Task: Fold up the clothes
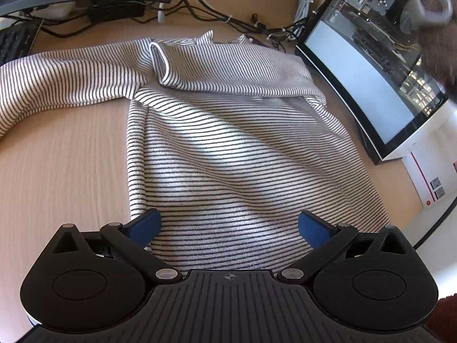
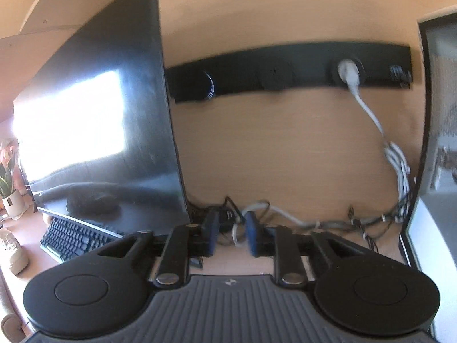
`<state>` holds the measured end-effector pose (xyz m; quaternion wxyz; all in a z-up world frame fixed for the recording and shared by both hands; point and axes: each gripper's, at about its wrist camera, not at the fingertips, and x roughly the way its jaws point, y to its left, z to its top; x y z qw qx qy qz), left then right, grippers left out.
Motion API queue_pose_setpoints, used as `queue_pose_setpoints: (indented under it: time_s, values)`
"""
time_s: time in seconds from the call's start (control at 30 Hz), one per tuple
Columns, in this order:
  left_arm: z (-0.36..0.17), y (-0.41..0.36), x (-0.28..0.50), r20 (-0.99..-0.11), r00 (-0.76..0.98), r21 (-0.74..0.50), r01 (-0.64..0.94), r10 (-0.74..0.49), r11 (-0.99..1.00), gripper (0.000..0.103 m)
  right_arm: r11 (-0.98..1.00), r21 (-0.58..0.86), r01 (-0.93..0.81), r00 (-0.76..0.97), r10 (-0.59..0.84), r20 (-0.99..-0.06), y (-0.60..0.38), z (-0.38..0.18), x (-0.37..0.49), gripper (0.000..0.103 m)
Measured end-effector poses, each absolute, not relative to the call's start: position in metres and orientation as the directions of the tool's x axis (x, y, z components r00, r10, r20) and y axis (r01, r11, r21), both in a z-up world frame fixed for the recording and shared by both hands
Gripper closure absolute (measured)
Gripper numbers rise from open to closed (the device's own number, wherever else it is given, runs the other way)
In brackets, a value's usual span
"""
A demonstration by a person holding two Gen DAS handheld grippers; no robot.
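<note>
A black-and-white striped long-sleeved top lies on the wooden desk. One sleeve stretches out to the left. The other sleeve, with a white cuff, is folded across the chest. My left gripper is open, its blue fingers wide apart just above the hem, holding nothing. My right gripper is raised and points at the desk's back panel; its blue fingers stand a narrow gap apart with nothing between them. The top does not show in the right wrist view.
A monitor stands at the garment's right edge, another monitor and a keyboard at the left. Tangled cables run along the back. A black socket strip with a white cable sits on the panel. Papers lie far right.
</note>
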<state>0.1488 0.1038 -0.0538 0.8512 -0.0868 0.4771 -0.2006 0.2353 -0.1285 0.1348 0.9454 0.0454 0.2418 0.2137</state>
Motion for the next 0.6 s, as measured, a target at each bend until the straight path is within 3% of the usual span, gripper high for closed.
queue_pose_setpoints:
  time_s: [0.13,0.37,0.5,0.6]
  values:
    - [-0.053,0.101,0.148,-0.784,0.466,-0.323,0.259,-0.411,0.910,0.000,0.911,0.199,-0.361,0.760,0.411,-0.505,-0.142,0.099,0.223,0.049]
    - [-0.035,0.120,0.145,-0.753,0.552,-0.277,0.229,-0.359,0.933,0.000,0.932,0.208,-0.298,0.686,0.360,-0.632,-0.163,0.040,0.191,0.048]
    - [-0.009,0.196,0.143,-0.694,0.708,-0.170,0.020,-0.134,0.985,0.000,0.934,0.225,-0.278,0.669,0.356,-0.653,-0.169,0.025,0.172,0.047]
    - [-0.006,0.258,0.147,-0.702,0.709,-0.121,-0.216,0.070,0.969,0.002,0.932,0.245,-0.266,0.655,0.362,-0.663,-0.168,0.018,0.165,0.047]
